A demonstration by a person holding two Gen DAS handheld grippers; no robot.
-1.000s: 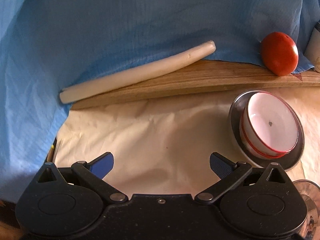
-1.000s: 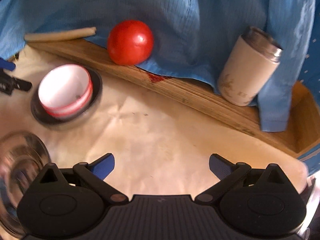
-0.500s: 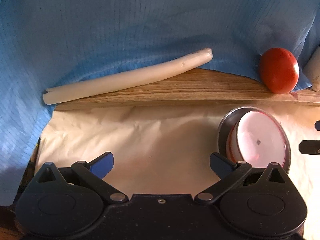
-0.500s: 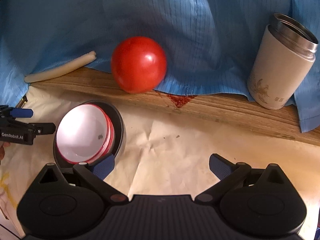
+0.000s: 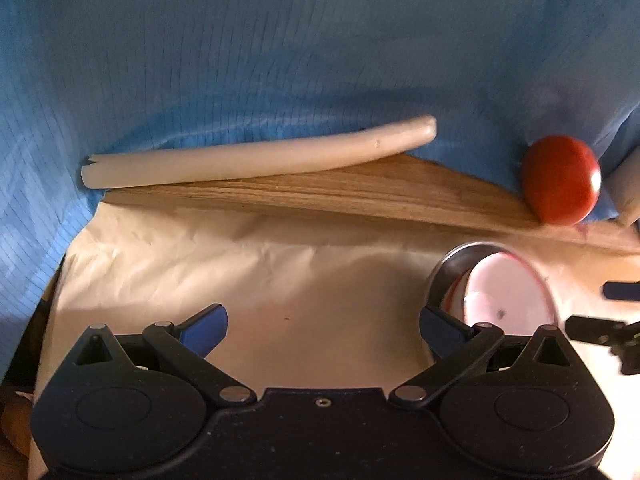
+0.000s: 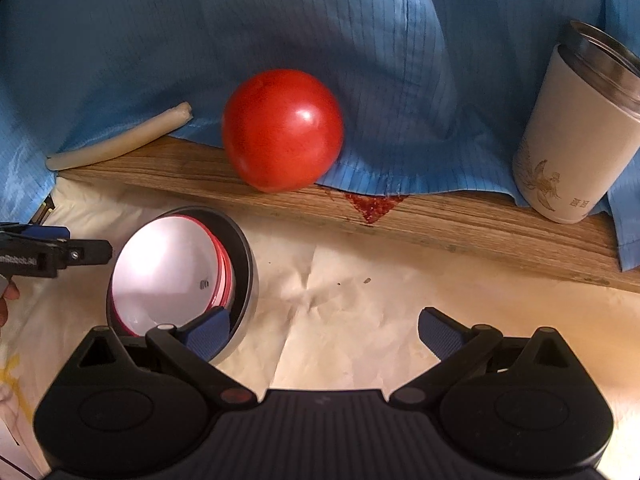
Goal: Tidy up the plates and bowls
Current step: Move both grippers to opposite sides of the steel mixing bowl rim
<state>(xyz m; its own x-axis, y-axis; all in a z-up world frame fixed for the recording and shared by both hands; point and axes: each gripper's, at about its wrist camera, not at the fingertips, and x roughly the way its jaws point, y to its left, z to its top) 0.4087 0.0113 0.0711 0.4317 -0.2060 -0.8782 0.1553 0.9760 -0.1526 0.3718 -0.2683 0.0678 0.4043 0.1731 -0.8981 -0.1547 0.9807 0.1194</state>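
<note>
White red-rimmed bowl (image 6: 168,268) nested in metal bowl (image 6: 246,268), both grippers gaping, empty.
Left gripper (image 5: 323,322) body reads partly "GenRobot"; tumbler (image 6: 576,140) print illegible; right gripper (image 6: 323,326).

left wrist: low, close, faced blue cloth (image 5: 280,40) | right wrist: low, close, same way | shared: bowl (image 5: 508,300) (image 6: 168,268), tomato (image 5: 560,180) (image 6: 282,130)

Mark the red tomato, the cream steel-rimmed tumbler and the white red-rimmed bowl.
Red round tomato (image 6: 282,130), right wrist view, front skin.
Cream steel-rimmed tumbler (image 6: 572,152), right wrist view, side wall.
White red-rimmed bowl (image 6: 168,268), right wrist view, inner wall.
</note>
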